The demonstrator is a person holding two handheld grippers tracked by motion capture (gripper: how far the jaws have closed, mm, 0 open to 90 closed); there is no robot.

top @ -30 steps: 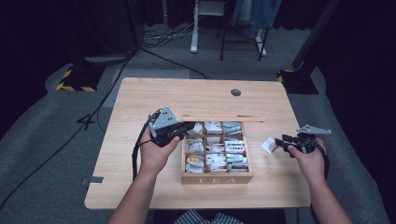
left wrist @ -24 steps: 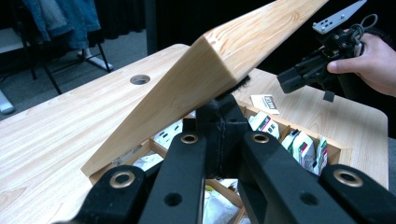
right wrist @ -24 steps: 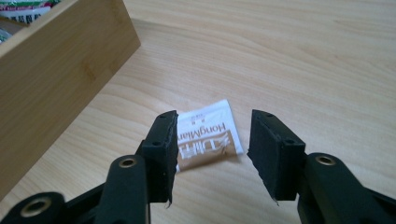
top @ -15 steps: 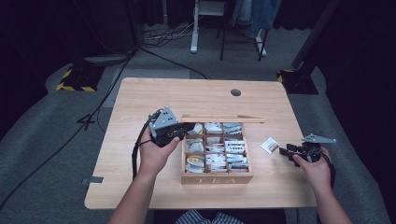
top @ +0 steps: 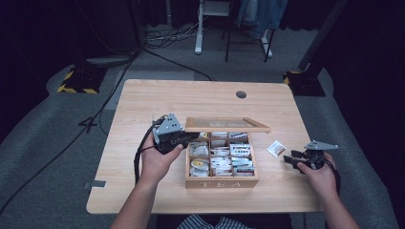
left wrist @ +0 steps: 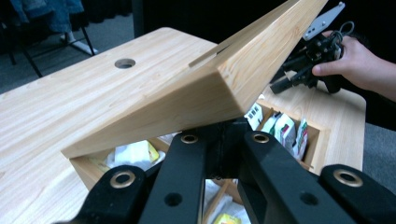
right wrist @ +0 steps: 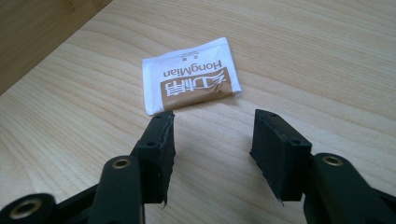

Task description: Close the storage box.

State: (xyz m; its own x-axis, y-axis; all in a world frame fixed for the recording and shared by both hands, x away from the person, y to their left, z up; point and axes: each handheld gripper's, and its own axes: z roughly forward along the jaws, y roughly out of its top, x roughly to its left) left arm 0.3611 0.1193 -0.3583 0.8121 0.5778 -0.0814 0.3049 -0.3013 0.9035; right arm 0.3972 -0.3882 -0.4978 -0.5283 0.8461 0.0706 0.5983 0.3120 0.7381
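High view is showing the left gripper (top: 188,138) clenching the near-left corner of the wooden lid (top: 227,125) and holding it raised above the tea box (top: 222,181), which is sitting mid-table with packets filling its compartments. Right of the box, the tea packet (top: 276,148) is lying flat on the table (top: 200,100), and the right gripper (top: 290,160) is hovering just beside it, jaws apart and having just been opening, nothing between them.
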